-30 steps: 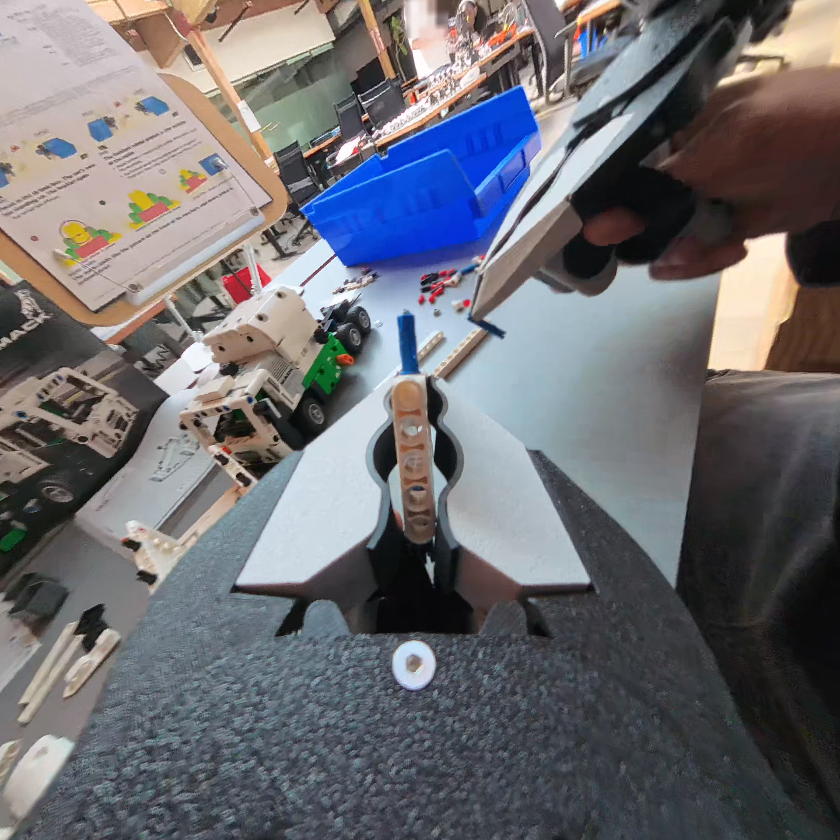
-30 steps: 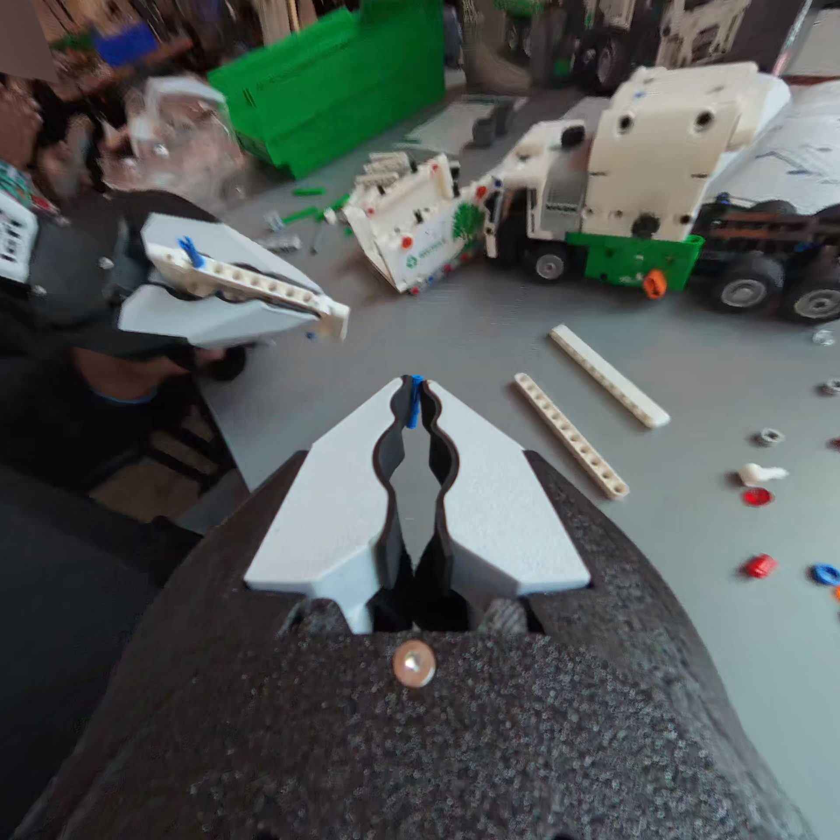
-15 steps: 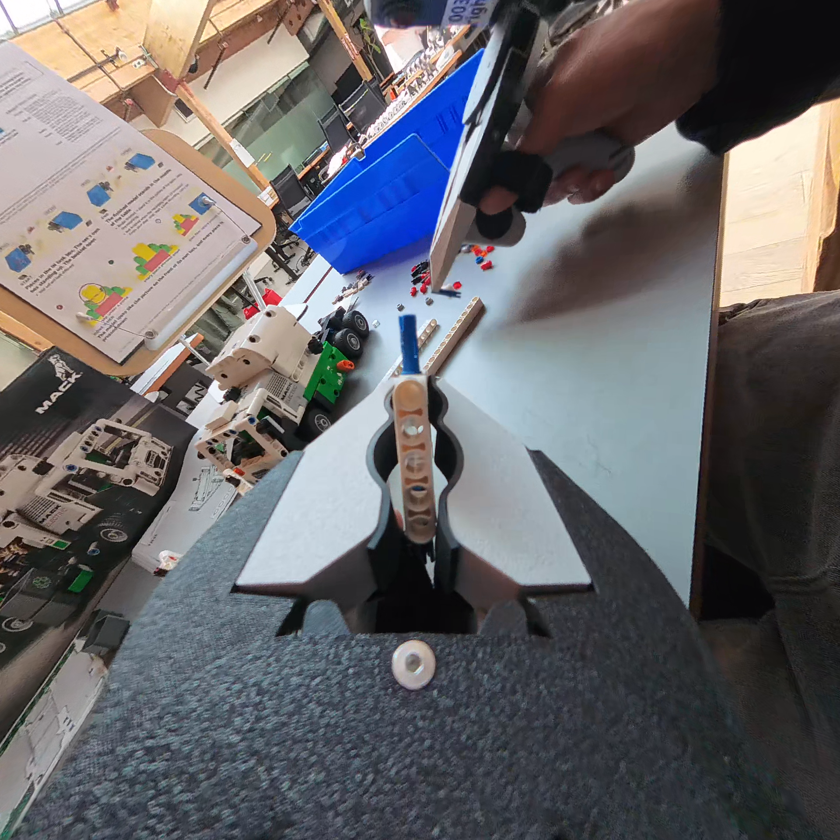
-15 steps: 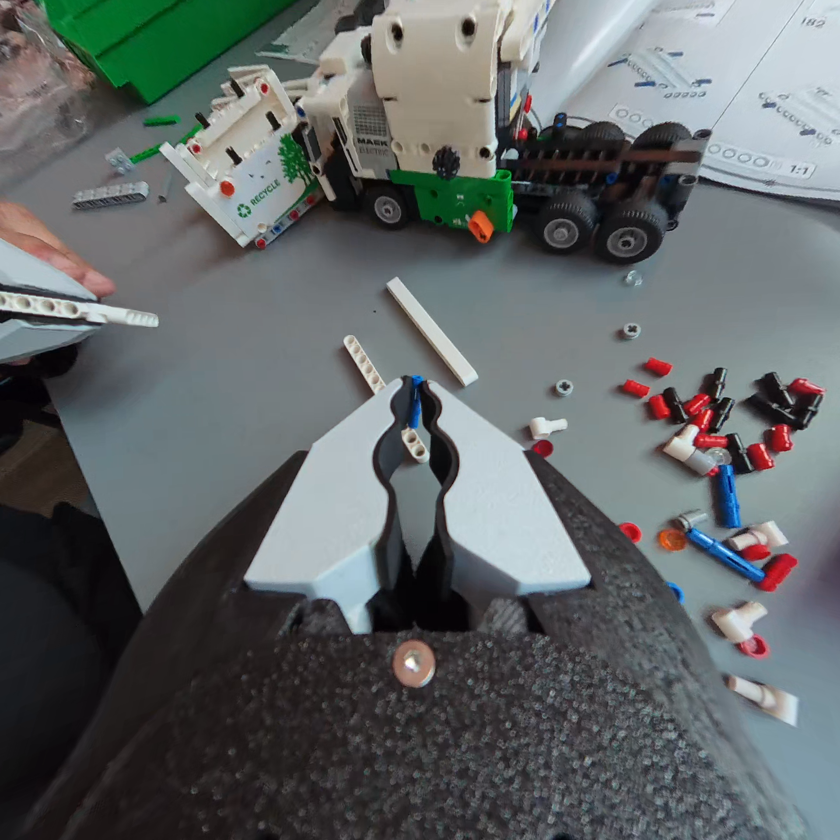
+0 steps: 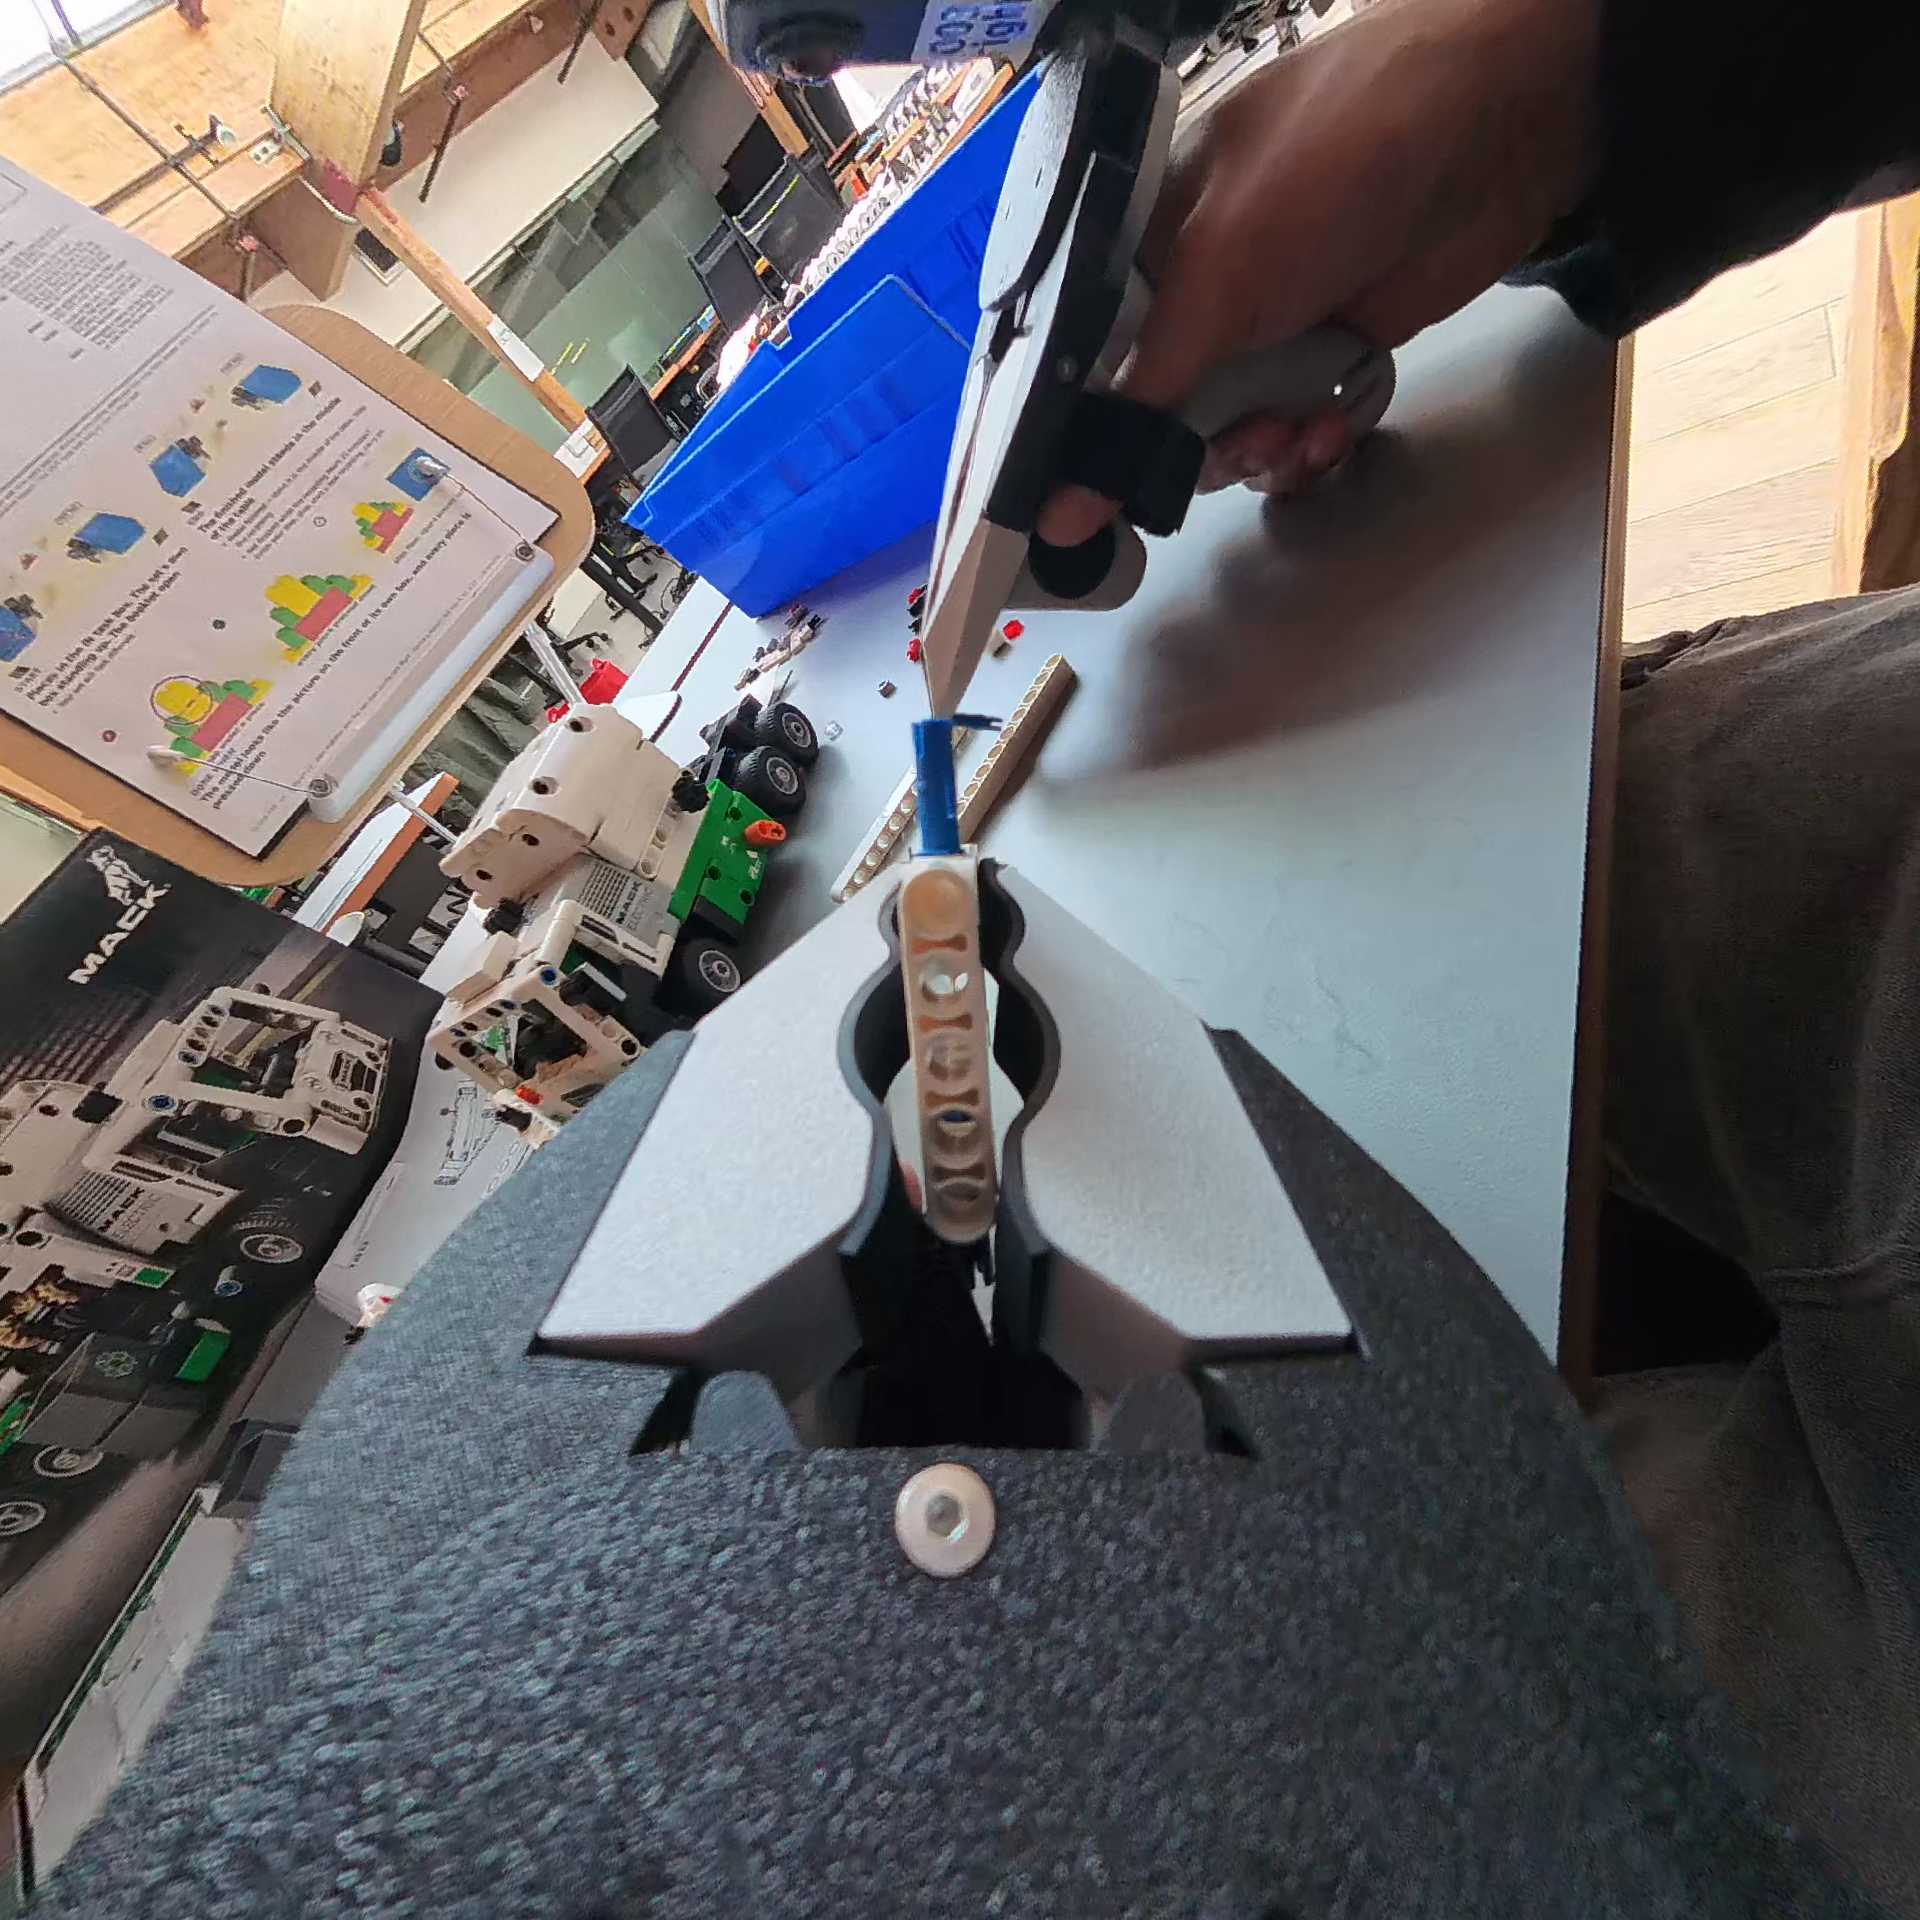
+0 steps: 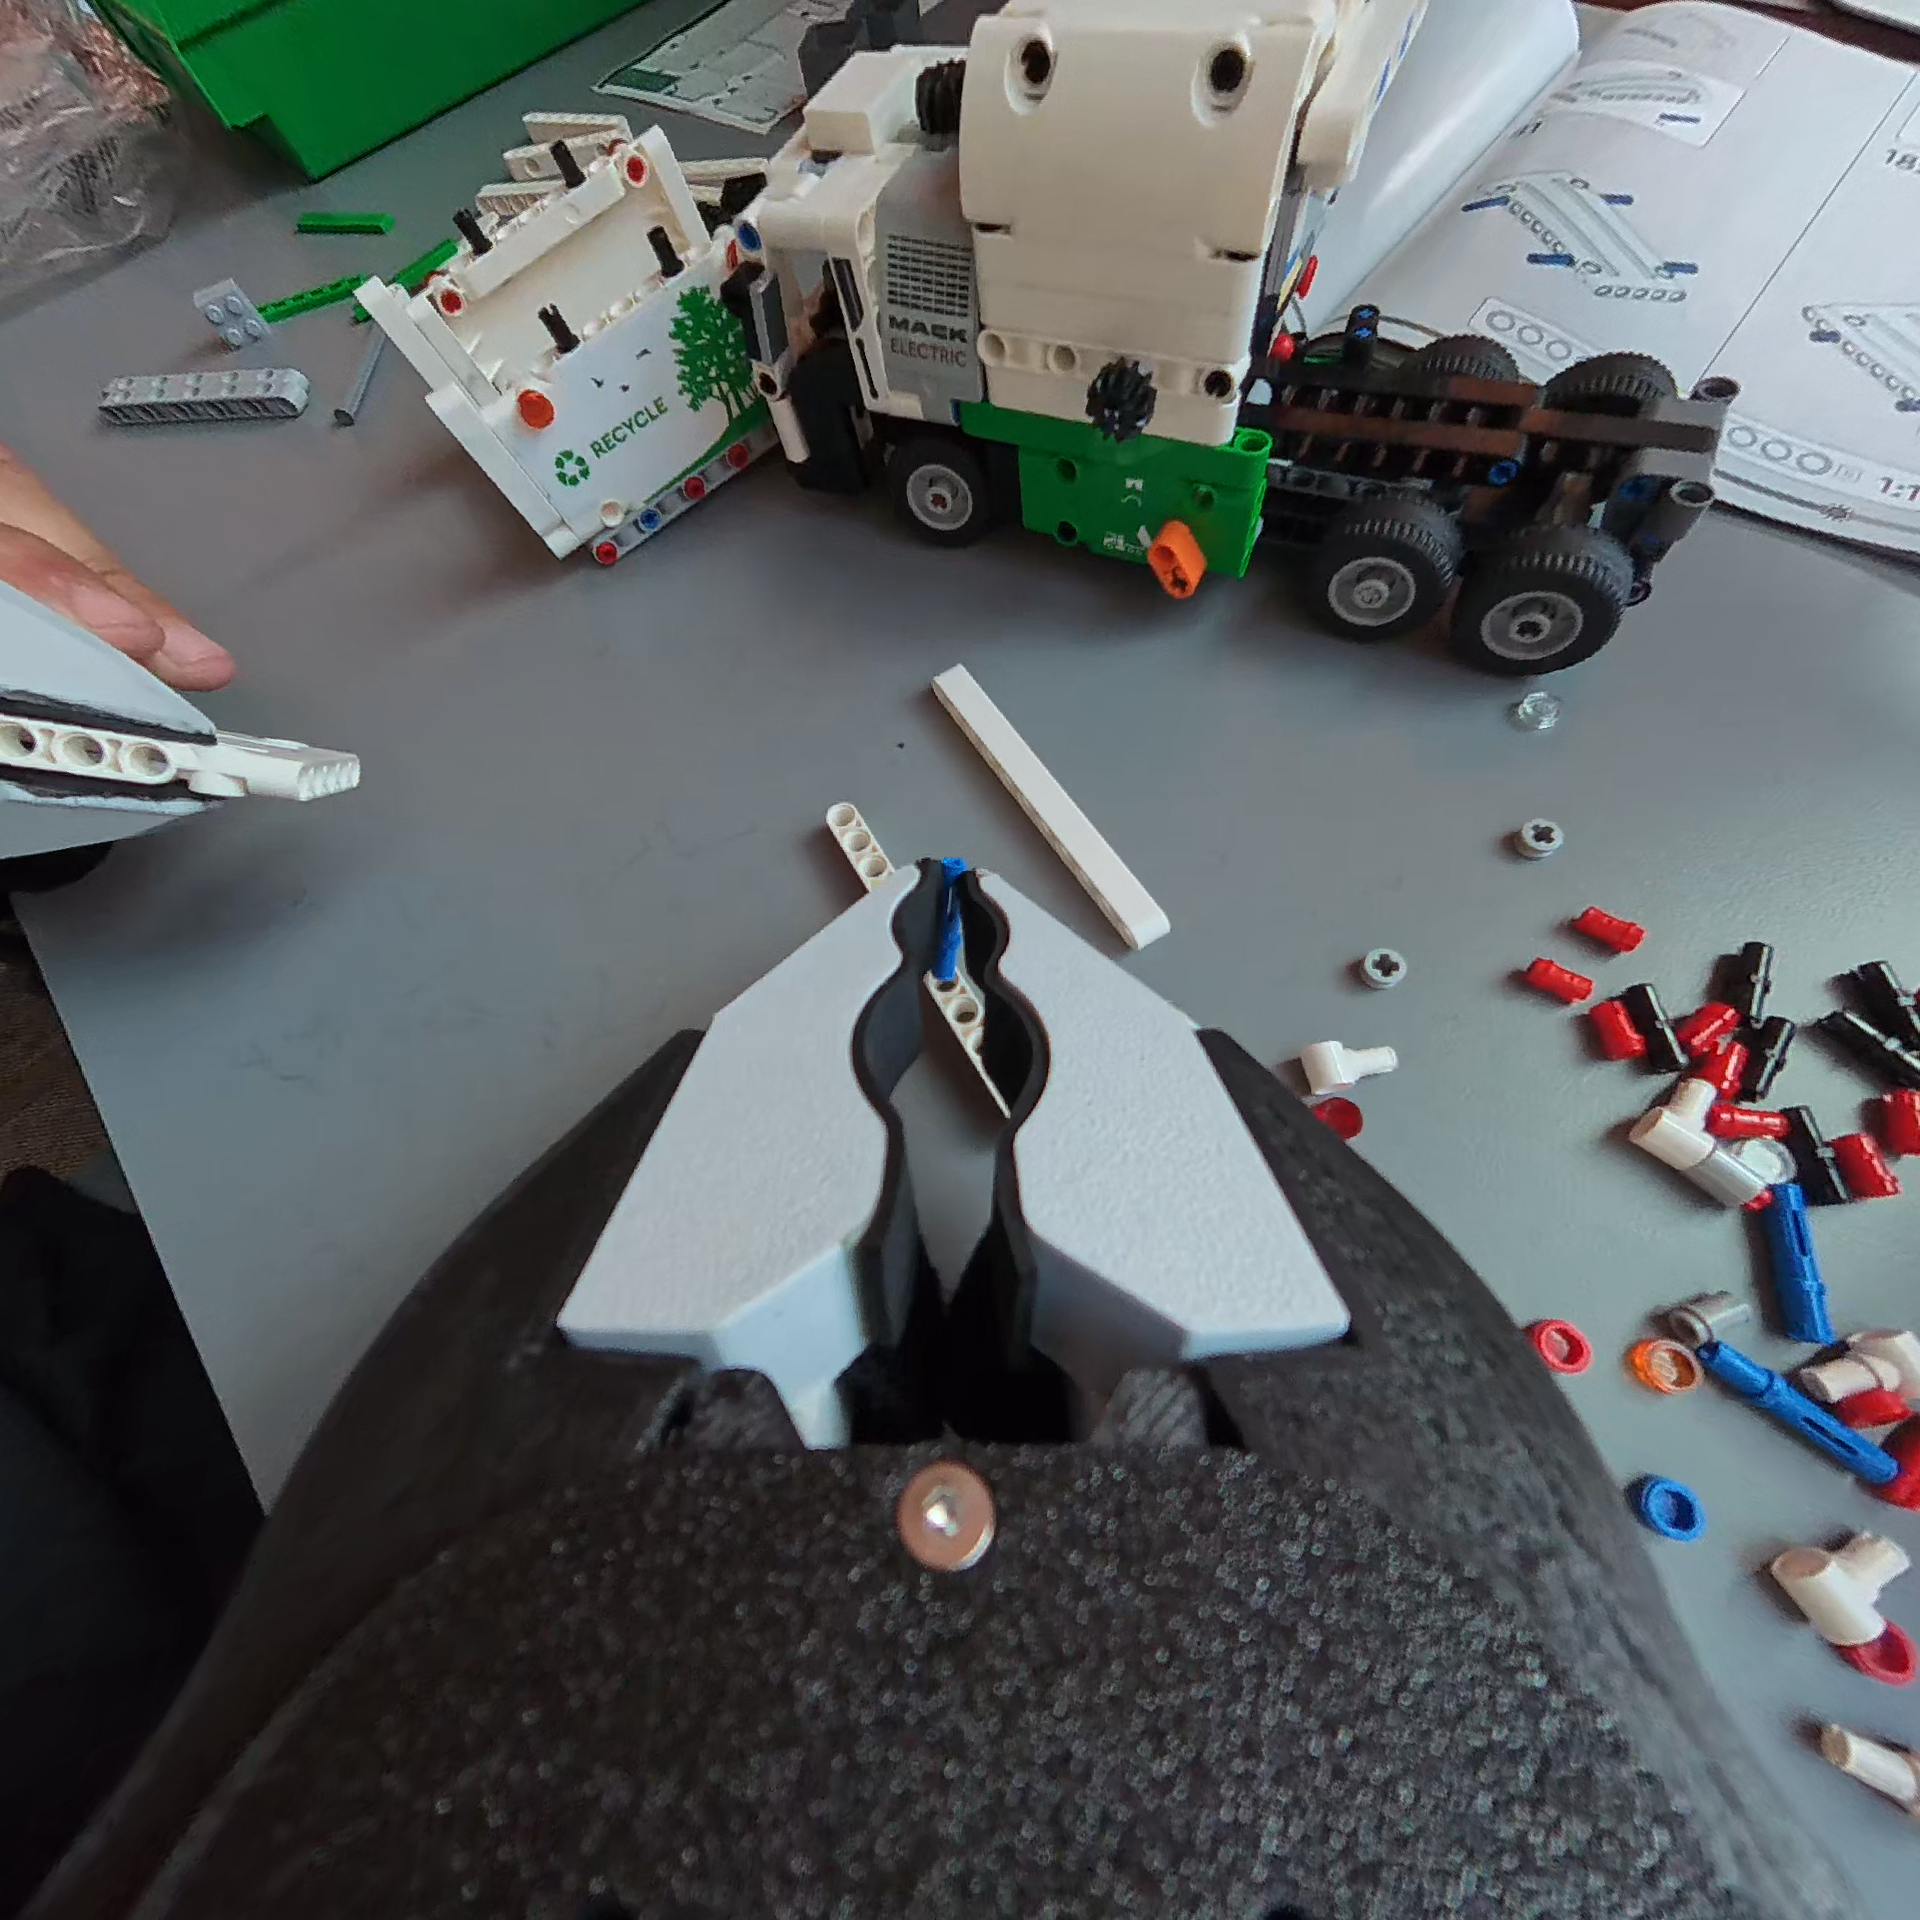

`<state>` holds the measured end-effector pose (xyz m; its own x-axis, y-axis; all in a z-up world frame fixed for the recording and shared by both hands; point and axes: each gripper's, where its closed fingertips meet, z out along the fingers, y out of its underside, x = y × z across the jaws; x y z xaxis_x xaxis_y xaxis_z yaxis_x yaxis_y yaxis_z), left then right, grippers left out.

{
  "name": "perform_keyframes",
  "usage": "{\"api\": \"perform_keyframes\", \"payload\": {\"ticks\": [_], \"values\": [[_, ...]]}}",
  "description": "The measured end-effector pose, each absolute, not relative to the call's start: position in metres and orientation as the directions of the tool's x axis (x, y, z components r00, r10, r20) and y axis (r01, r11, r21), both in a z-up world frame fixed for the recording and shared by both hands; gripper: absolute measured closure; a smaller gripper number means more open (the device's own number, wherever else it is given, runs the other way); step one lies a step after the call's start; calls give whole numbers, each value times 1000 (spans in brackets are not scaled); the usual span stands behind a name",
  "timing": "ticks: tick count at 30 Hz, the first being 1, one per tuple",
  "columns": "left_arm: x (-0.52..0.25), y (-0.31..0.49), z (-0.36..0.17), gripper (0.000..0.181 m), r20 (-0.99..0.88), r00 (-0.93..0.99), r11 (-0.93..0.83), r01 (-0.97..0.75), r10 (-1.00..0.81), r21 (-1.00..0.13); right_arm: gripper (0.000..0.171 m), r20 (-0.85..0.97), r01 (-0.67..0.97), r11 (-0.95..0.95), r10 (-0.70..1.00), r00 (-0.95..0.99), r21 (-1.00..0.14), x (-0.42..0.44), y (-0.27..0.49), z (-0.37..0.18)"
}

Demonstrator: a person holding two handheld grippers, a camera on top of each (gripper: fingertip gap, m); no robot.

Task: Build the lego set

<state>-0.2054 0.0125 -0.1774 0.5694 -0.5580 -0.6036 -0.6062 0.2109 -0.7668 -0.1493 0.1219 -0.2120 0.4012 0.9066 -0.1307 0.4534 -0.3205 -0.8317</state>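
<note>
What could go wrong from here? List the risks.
1. The right claw pinches the small blue pin only at its tips; it may slip out and fall among the loose pieces.
2. The left claw holds the white beam edge-on; pushing a pin in could twist it.

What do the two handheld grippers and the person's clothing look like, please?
Each gripper, left and right, has pale grey wedge-shaped fingers with wavy black inner pads, set in a dark speckled foam-like body with one central screw. A black strap loops around one finger of the right hand, which wears a dark sleeve.
</note>
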Motion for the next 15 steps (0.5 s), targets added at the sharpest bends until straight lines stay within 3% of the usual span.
{"api": "perform_keyframes", "payload": {"ticks": [11, 15], "values": [[-204, 12, -179, 176, -612, 562, 215, -614, -557, -759, 169, -118, 498, -317, 913, 391, -807, -149, 118, -219], [-204, 12, -179, 176, -615, 558, 214, -619, -558, -756, 169, -107, 543, -263, 948, 301, -798, -153, 104, -216]]}}
